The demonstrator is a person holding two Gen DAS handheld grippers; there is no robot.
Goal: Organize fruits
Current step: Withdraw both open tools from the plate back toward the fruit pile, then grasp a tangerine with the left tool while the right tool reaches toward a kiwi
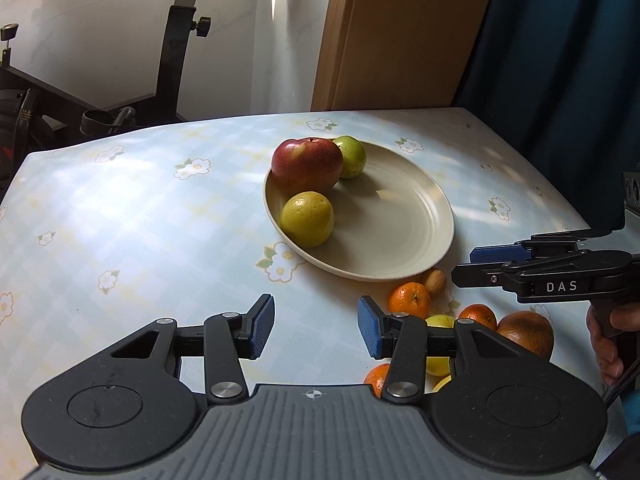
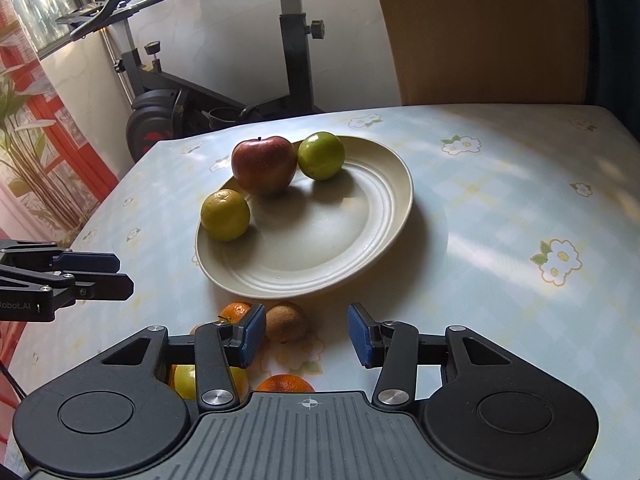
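Note:
A cream plate [image 1: 400,220] [image 2: 340,240] holds a red apple [image 1: 306,164] [image 2: 263,164], a green fruit [image 1: 352,156] [image 2: 321,155] and a yellow-green citrus [image 1: 307,218] [image 2: 225,214]. Loose fruit lies in front of the plate: a tangerine [image 1: 409,299] [image 2: 236,312], a brown kiwi [image 1: 436,281] [image 2: 286,322], more oranges [image 1: 478,316] [image 2: 285,384] and a yellow fruit [image 1: 438,360] [image 2: 186,380]. My left gripper [image 1: 316,326] [image 2: 126,274] is open over bare cloth, left of the pile. My right gripper [image 2: 307,332] [image 1: 466,264] is open above the kiwi, which shows near its left finger, untouched.
The table wears a pale blue floral cloth [image 1: 140,220]. A large orange-brown fruit [image 1: 526,332] sits at the pile's right end. An exercise bike [image 2: 224,92] stands beyond the far edge, beside a wooden panel [image 1: 400,32] and a dark curtain [image 1: 560,60].

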